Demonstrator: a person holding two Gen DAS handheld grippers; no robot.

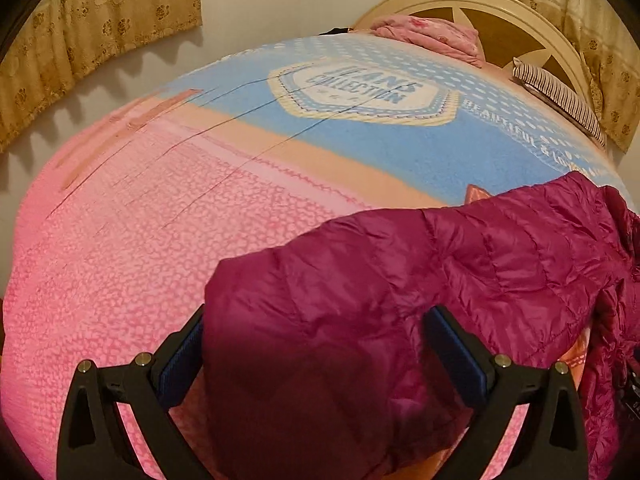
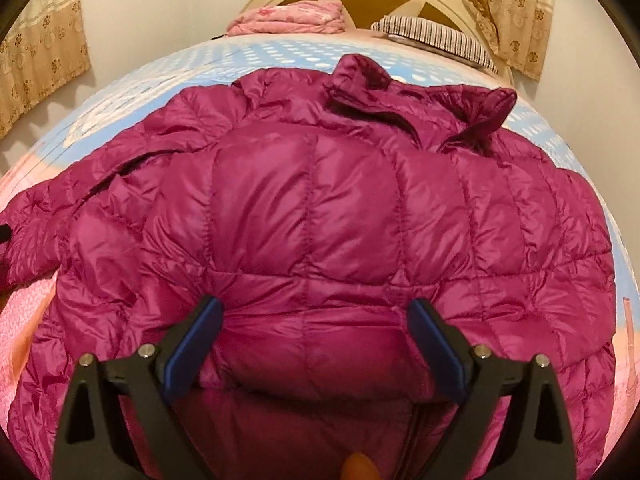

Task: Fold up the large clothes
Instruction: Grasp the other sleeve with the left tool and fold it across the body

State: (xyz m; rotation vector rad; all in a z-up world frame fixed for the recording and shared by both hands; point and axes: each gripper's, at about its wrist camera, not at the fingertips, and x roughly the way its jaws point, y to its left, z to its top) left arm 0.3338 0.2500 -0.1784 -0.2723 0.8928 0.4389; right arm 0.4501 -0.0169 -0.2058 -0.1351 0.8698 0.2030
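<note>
Right wrist view: right hand-held gripper (image 2: pixel 314 340) spread wide, blue pads straddling the hem edge of a magenta puffer jacket (image 2: pixel 320 200), not visibly pinching it; ahead lies the body, spread but rumpled on the bed (image 2: pixel 48 320), collar (image 2: pixel 420 92) farthest off, no fold made, so judged barely begun. Left wrist view: left hand-held gripper (image 1: pixel 316 344) likewise wide around a sleeve end, sleeve trailing off to its right. Beyond, on the bedspread (image 1: pixel 120 260): "JEANS COLLECTION" and "BEAUTIFUL &", remainder unreadable.
</note>
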